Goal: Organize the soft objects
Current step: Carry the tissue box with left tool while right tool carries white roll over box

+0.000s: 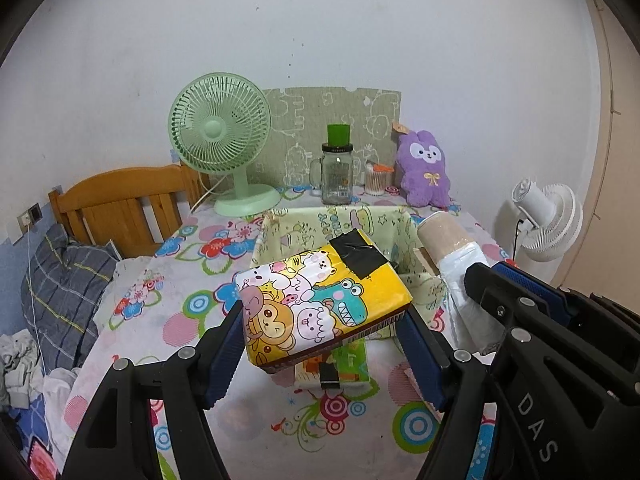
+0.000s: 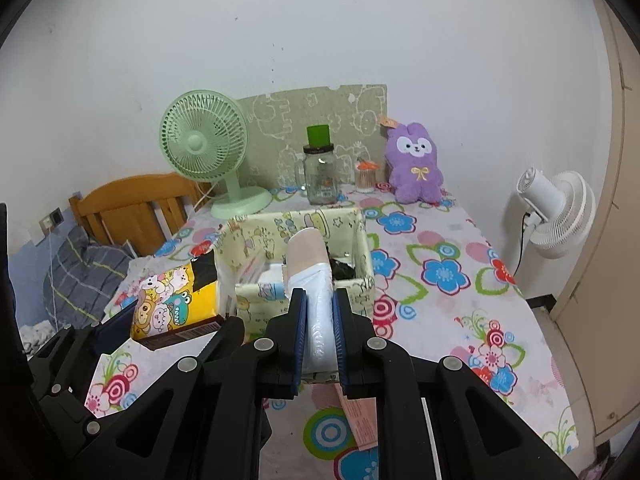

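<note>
Yellow-green fabric box (image 2: 304,292), dark item (image 2: 343,270) inside

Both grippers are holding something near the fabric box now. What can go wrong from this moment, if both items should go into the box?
1. The left gripper holds the yellow tissue pack only at its near end, tilted; it may slip or swing.
2. The right gripper squeezes a soft white roll; it may bend or slide out.
3. Both loads hang close together at the fabric box, which already holds things, so they may collide or snag its rim.
</note>
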Demonstrator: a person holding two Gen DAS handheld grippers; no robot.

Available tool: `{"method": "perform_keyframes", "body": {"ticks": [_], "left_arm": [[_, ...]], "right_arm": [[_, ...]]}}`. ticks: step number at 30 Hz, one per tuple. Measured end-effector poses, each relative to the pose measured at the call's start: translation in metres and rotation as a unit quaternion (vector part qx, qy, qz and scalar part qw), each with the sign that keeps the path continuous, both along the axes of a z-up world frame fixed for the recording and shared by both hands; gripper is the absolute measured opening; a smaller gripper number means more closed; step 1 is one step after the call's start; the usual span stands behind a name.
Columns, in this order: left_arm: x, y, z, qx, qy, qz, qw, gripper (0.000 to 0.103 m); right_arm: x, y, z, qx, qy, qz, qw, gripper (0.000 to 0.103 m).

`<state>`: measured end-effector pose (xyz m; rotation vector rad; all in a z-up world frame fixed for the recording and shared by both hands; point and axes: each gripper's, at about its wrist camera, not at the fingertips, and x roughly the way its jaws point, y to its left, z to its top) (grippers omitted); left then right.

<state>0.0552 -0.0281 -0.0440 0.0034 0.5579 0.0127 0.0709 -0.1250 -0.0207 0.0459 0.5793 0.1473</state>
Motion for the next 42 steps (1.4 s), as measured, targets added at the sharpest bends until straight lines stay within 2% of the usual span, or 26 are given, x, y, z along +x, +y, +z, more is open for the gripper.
{"method": "perform_keyframes", "body": {"ticks": [20,42], "left_arm": [[0.023,0.007,0.03,0.002,-0.024,0.006,0.9997,0.075],[0.076,0.015,0.019,-0.008,-0.007,0.007,0.9999,0.076]], "right_arm": [[0.026,0.007,0.032,0.004,-0.023,0.01,1.0,0.016],[0.08,0.014,0.022,0.007,-0.008,0.016,1.0,0.016]]}}
